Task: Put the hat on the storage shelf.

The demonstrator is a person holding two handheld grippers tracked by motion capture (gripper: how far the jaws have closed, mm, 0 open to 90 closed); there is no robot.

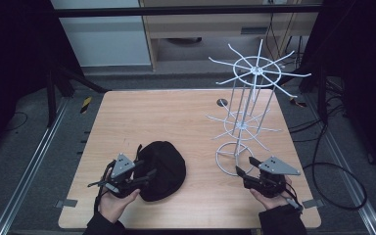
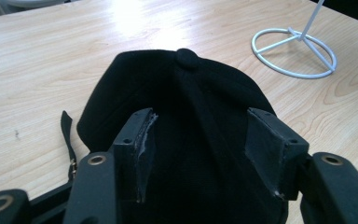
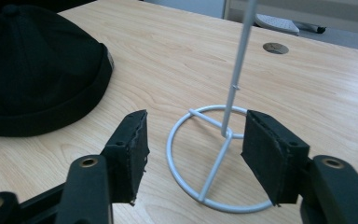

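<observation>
Here, cap: we see a black cloth cap [image 1: 164, 169] lying crown-up on the table [image 1: 176, 117], with a round button [image 2: 187, 58] at the top where the seams meet.
Cap surface: matte, dark, softly creased; a band runs round its lower edge in the right gripper view [image 3: 32, 70].
Strap: a thin black strap [image 2: 67, 135] with a small metal buckle sticks out from the cap's edge onto the wood.
Writing: we make out a small pale tag at the band's edge in the right gripper view, too small to read; no brand legible to us.
Cap axis: in the high view its longer side runs from the near left toward the far right; which end is the front we cannot tell.
Cap place: near the front edge of the table, left of centre, well apart from the rack [image 1: 247, 112].
Left gripper: the left gripper [image 1: 142, 177] sits at the cap's left side, jaws spread wide, released; in its own view the cap lies between and beyond the pads [image 2: 142, 149], and we cannot tell whether they touch the cloth.
Right gripper: the right gripper [image 1: 242, 169] is released, jaws apart on either side of the rack's ring base [image 3: 214, 158], not pressing it.
Rack: a white wire stand, upright, with two tiers of spokes, on the right half of the table.
Table hole: a round grey grommet [image 1: 222, 102] lies behind the rack.
</observation>
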